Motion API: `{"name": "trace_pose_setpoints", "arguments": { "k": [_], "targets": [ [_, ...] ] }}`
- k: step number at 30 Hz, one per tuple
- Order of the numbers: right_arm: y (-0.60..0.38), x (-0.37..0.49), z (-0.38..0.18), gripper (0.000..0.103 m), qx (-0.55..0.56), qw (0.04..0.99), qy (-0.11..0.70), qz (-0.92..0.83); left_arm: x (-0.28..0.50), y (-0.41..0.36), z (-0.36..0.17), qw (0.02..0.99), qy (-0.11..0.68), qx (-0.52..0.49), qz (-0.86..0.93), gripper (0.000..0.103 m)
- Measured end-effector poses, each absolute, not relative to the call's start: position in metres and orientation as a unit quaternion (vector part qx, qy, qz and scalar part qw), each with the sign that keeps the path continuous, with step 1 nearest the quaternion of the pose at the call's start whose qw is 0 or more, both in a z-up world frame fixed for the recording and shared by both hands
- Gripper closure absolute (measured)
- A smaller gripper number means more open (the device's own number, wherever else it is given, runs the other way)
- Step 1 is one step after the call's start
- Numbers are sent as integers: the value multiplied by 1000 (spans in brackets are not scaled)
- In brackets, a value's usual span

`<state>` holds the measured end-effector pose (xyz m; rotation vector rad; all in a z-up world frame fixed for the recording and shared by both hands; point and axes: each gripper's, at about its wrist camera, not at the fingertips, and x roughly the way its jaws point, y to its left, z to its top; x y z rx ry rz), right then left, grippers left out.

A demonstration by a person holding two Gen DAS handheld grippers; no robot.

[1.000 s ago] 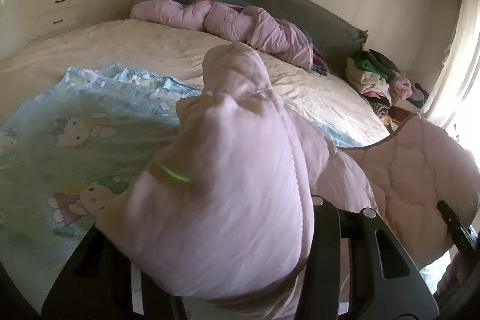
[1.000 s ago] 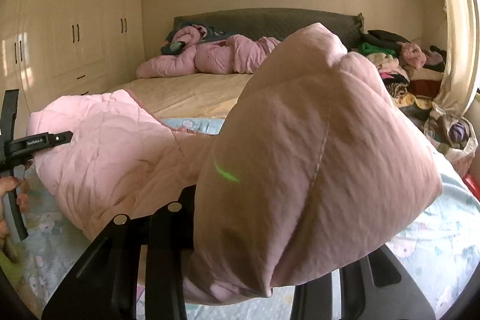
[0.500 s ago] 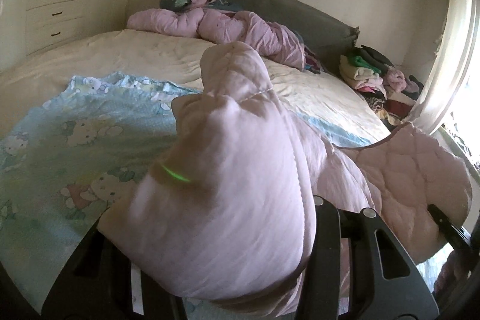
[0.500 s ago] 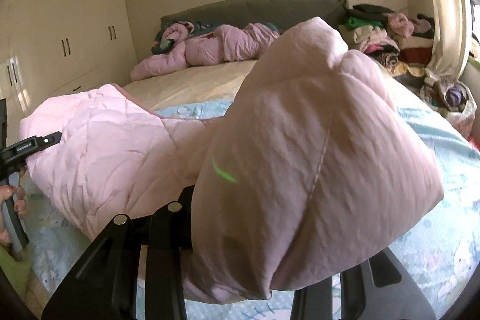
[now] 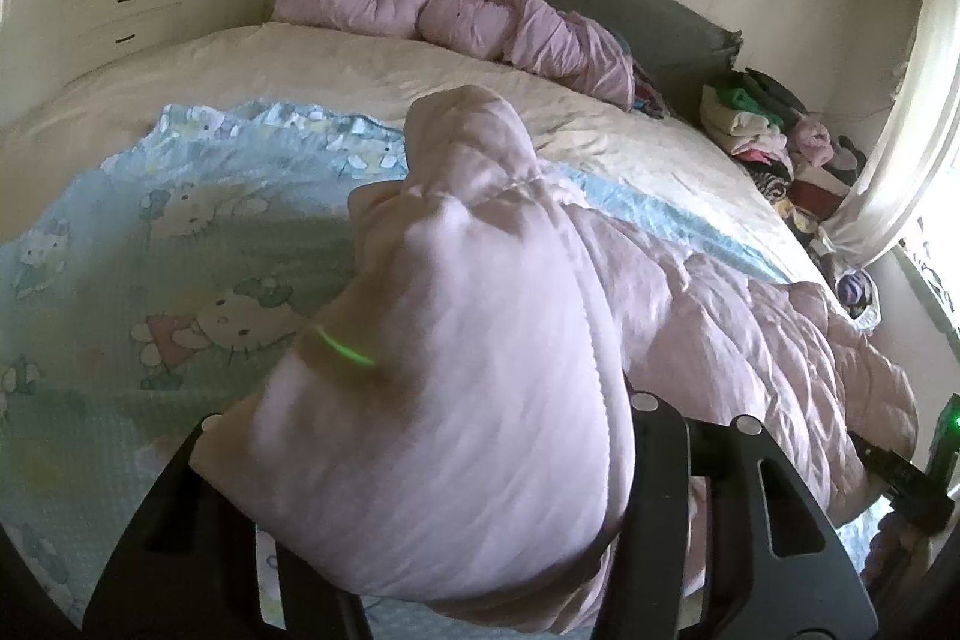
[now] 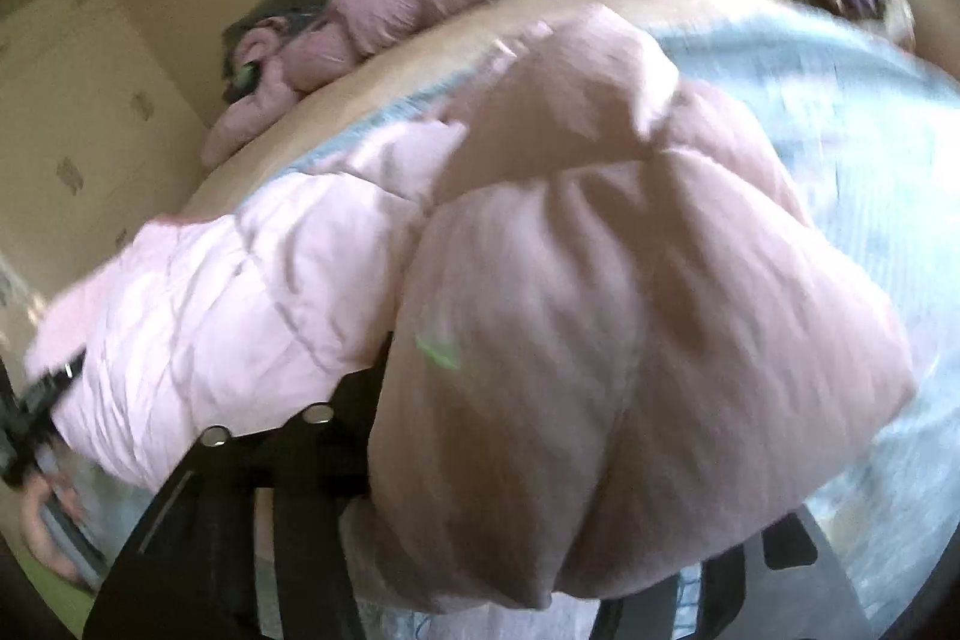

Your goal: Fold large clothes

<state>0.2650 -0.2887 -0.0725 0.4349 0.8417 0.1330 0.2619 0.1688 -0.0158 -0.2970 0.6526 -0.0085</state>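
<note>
Pink quilted jacket [image 5: 456,400] bunched between the black fingers of the left gripper [image 5: 444,538] — jaws just widened, though whether the pads still pinch the cloth cannot be told. Same with the right gripper [image 6: 516,532]: jaws just opened wider, a thick fold of the jacket [image 6: 600,340] between them, view blurred. Beyond and beneath both, a blue cartoon blanket [image 5: 150,280] on the bed [image 5: 360,64] — more pink bedding at the headboard.

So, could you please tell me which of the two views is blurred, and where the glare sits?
Right wrist view: motion-smeared throughout, pink quilt and wardrobe soft. Left wrist view: mostly sharp, slight blur on the near quilt bunch; window at the right edge blown out white.
</note>
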Motion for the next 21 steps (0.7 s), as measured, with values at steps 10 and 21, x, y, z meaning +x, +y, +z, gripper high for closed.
{"name": "trace_pose_setpoints", "arguments": {
  "k": [10, 21],
  "targets": [
    [-318, 258, -86, 8, 282, 852, 440, 22, 262, 186, -42, 916, 359, -178, 15, 41],
    [-326, 201, -25, 6, 247, 892, 377, 26, 216, 180, -16, 935, 324, -128, 58, 16]
  ]
}}
